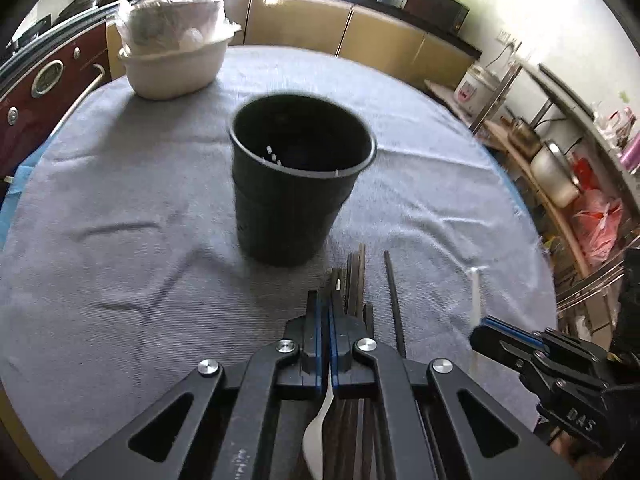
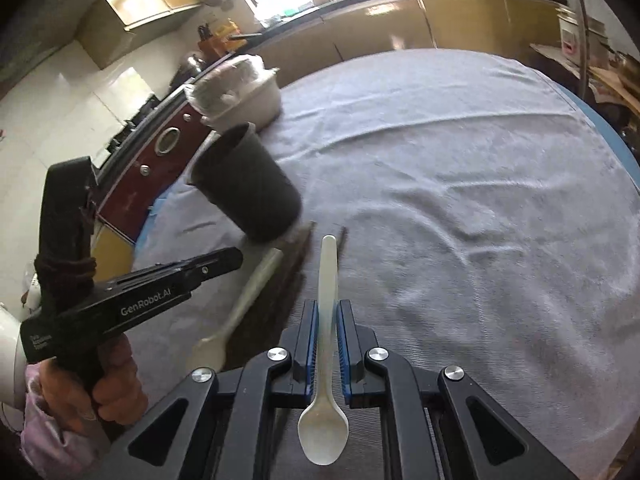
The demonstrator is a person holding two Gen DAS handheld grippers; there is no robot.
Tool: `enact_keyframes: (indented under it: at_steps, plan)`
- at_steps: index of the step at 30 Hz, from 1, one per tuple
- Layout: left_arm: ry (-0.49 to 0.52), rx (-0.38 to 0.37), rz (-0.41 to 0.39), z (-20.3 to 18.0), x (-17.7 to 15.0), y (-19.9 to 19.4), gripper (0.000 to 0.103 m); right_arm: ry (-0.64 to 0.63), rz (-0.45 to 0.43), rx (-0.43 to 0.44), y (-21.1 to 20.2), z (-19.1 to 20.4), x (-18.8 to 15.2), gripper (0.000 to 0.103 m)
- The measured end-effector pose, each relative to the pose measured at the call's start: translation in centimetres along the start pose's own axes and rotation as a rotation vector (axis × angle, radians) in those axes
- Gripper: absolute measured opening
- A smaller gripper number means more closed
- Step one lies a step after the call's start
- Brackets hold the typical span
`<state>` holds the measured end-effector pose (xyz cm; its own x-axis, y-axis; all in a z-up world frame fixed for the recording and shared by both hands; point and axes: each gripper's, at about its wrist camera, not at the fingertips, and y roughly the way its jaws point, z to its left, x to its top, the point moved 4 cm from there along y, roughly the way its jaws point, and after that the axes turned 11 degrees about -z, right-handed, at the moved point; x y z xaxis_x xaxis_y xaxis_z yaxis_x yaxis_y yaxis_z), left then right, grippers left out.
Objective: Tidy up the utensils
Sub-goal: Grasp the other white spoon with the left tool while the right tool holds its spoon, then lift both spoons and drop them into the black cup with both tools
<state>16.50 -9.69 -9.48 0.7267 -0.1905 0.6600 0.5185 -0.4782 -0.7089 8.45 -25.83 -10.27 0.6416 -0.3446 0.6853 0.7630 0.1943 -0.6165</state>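
Black plastic fills the middle of your left wrist view: the cup (image 1: pixel 302 178) stands upright and empty on the grey cloth (image 1: pixel 120 208) that covers the bench, well apart from the covered white bowl (image 1: pixel 176 56) at the far edge. Your left gripper (image 1: pixel 325 344) has its jaws drawn nearly together on the handle of a white spoon (image 1: pixel 318 428), whose bowl hangs back beneath the linkage. Dark chopsticks (image 1: pixel 356 280) lie on the cloth just beyond the jaws, pointing toward the cup, with one more stick apart to the right. Your right gripper shows at the lower right edge, too side-on here to read.

From the right wrist view, your right gripper (image 2: pixel 328 344) has its jaws narrowly parted around the handle of a second spoon (image 2: pixel 326 344); a sliver of gap shows on each side, so you are around it and not yet squeezing. Its bowl sits close to the camera, its handle tip points toward the cup (image 2: pixel 248 184).

I judge both spoons light, stiff and smooth, likely to pivot or slip under a loose pinch. Take hold mid-handle, as you are placed now. The cup also looks light, so a spoon dropped against its rim could tip it.
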Motion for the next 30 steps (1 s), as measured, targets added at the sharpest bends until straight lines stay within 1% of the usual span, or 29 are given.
enact_keyframes:
  at_steps: [3,4,7,8,9,10,11,12,14,15,16,17,18,24,27,30]
  plan:
    - [0.011,0.008,-0.030,0.0,0.4,-0.2,0.003,-0.019,-0.027,0.021,-0.3,1.4,0.8,0.010]
    - [0.008,0.008,-0.025,0.3,0.6,-0.2,0.003,-0.027,-0.034,0.017,-0.3,1.7,1.1,0.010]
    - [0.006,-0.025,0.027,0.3,-0.6,0.2,0.004,-0.018,-0.032,0.017,0.0,2.1,1.3,0.010]
    - [0.009,-0.032,0.046,0.0,-1.3,0.6,0.009,-0.011,-0.029,0.014,0.2,2.0,1.1,0.010]
    - [0.014,-0.039,0.057,-0.3,-1.8,0.6,0.018,-0.006,-0.025,0.014,0.3,1.9,0.8,0.010]
    - [0.023,-0.044,0.062,-0.5,-2.3,0.5,0.024,0.003,-0.016,0.015,0.4,1.7,0.5,0.010]
    - [0.043,-0.040,0.064,-0.9,-2.7,0.7,0.038,0.019,-0.005,0.017,0.6,1.4,0.1,0.010]
    - [0.061,-0.034,0.066,-1.3,-3.1,0.9,0.042,0.033,0.003,0.017,0.8,1.2,-0.2,0.010]
    - [0.085,-0.029,0.091,-1.8,-3.8,1.8,0.042,0.057,0.018,0.019,1.1,0.7,-0.7,0.010]
    - [0.086,-0.027,0.107,-1.9,-4.2,2.3,0.038,0.059,0.020,0.016,1.1,0.6,-0.8,0.010]
    - [0.078,-0.030,0.115,-1.7,-4.4,2.6,0.031,0.058,0.020,0.012,1.0,0.5,-0.9,0.010]
    - [0.067,-0.033,0.123,-1.5,-4.6,3.0,0.012,0.058,0.019,0.012,0.9,0.5,-0.9,0.010]
    - [0.051,-0.043,0.129,-1.3,-4.6,3.0,0.007,0.057,0.017,0.012,0.9,0.5,-0.9,0.010]
    - [0.007,-0.063,0.098,0.1,-4.1,2.7,0.004,0.057,0.011,0.016,0.6,0.4,-1.1,0.010]
    - [-0.006,-0.070,0.058,0.4,-3.3,1.4,0.004,0.063,0.005,0.028,0.5,0.4,-1.0,0.010]
    - [-0.003,-0.078,0.003,0.8,-2.5,-0.7,0.004,0.048,-0.009,0.046,0.1,0.8,-0.6,0.010]
